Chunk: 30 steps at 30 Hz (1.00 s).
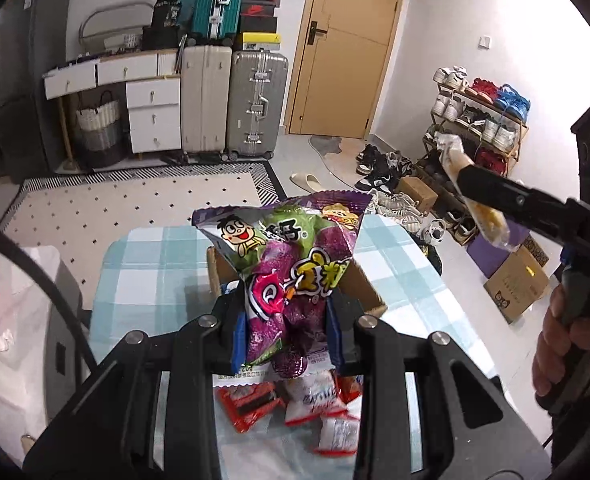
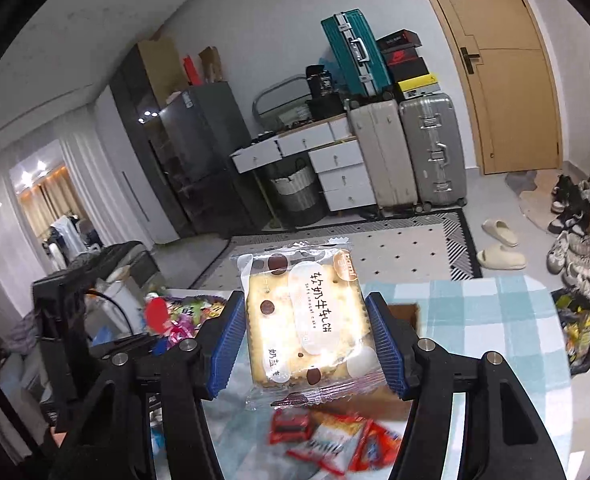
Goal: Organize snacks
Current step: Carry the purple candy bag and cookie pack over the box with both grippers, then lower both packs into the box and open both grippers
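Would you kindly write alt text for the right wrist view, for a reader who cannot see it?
The right gripper is clamped on a clear-wrapped nougat cracker pack, held above a checked tablecloth. Small red and white snack packets lie below, beside a cardboard box; suitcases stand behind.

Biscuit packet: Chinese print "软奶牛轧饼" with "soft nougat cake" beneath it, "奶盐" lower down, brand tab at the top corner too blurred to read. Purple candy bag: cartoon boy logo and a big "Q", other characters crumpled, unreadable. Red shoebox shows a Nike swoosh.
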Tool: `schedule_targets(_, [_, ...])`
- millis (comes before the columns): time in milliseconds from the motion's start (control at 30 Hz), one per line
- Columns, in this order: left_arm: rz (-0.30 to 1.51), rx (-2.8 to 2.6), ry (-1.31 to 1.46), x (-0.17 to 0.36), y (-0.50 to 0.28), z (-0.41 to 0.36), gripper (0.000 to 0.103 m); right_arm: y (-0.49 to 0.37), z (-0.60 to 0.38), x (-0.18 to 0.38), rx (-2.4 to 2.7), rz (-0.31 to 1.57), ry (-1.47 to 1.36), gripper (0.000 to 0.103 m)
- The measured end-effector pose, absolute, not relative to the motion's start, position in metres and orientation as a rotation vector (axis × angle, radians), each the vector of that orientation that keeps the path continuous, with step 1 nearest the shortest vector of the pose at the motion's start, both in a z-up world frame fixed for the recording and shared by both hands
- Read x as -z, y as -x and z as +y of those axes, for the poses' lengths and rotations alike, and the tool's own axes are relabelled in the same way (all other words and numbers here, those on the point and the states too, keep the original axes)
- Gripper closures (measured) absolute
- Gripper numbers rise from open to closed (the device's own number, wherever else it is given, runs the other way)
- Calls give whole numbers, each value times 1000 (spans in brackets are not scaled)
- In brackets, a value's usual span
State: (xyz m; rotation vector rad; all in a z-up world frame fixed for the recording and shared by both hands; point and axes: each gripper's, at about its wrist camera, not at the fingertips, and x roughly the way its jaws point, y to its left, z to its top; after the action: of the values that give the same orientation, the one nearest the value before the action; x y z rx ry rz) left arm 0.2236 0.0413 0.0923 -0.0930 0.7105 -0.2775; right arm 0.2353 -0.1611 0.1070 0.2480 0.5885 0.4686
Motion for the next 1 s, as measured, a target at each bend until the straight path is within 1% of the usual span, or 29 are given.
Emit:
schedule_targets(300, [789,268,123,-63,-306,22,75,-310,-154,-80,-426,660,-211,42])
schedule_targets(500, [858,261,157,-20,-355,19,75,-350,-143,-42,-421,721,-192,42])
schedule_targets(733, [897,242,147,26,-378,9,75,-382,-140,1,-416,790,-186,42])
schedule_targets(1000, [931,222,171,52,-396,11,75,-404,-138,38,-407,848,-184,42])
